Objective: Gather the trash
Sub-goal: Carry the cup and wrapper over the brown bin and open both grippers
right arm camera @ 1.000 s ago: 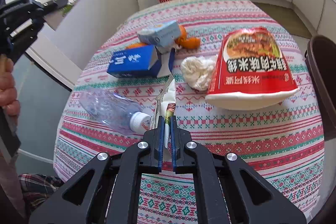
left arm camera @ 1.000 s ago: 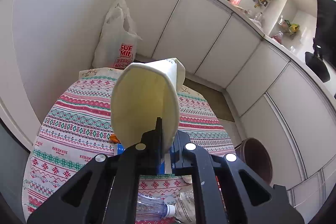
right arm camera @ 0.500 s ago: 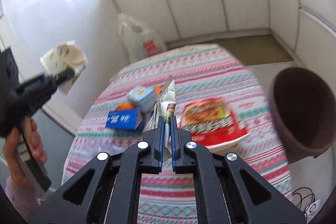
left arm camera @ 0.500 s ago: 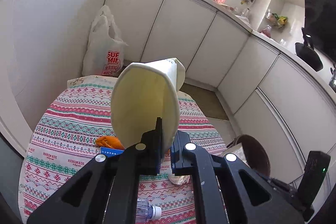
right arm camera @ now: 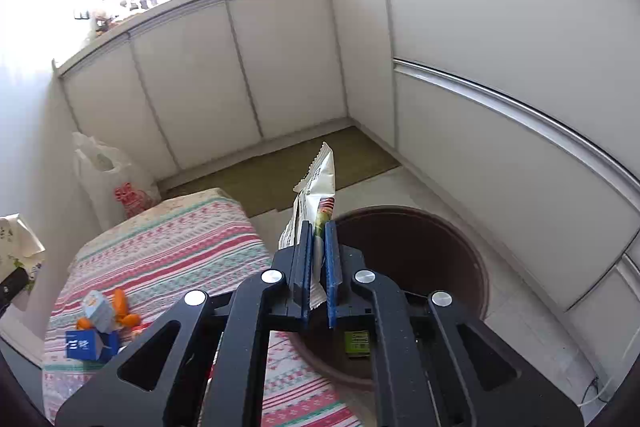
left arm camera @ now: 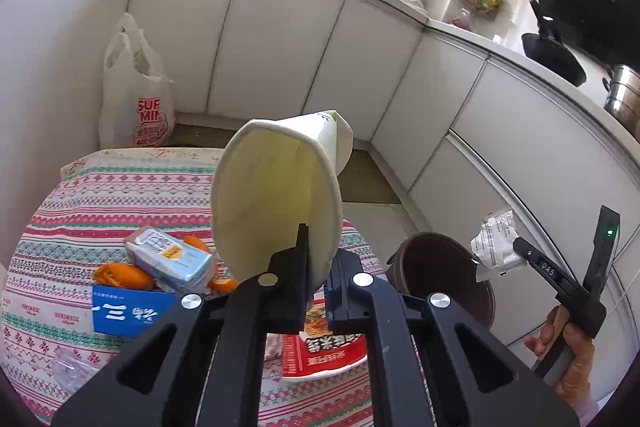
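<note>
My left gripper point(left arm camera: 316, 239) is shut on the rim of a crushed white paper cup point(left arm camera: 276, 195), held up above the table. My right gripper point(right arm camera: 318, 247) is shut on a white snack wrapper point(right arm camera: 316, 187), which hangs over the brown trash bin point(right arm camera: 416, 247) on the floor. The left wrist view shows that bin point(left arm camera: 436, 267) past the table's right edge, with the wrapper point(left arm camera: 494, 247) held beside its rim by a hand. On the patterned tablecloth point(left arm camera: 80, 195) lie a blue carton point(left arm camera: 128, 311), a pale blue pack point(left arm camera: 168, 259), orange peel point(left arm camera: 122, 275), a red noodle bowl point(left arm camera: 324, 351) and a clear bottle point(left arm camera: 76, 367).
White cabinet fronts point(right arm camera: 280, 67) wrap around the corner behind the table and bin. A white plastic shopping bag point(left arm camera: 136, 99) stands on the floor at the far left. A small green item point(right arm camera: 357, 341) lies inside the bin. Pans point(left arm camera: 556, 55) sit on the counter at right.
My right gripper lifted the wrapper off the table and swung right, over the brown bin. My left gripper carried the cup rightward, bringing the bin and the other hand into its view.
</note>
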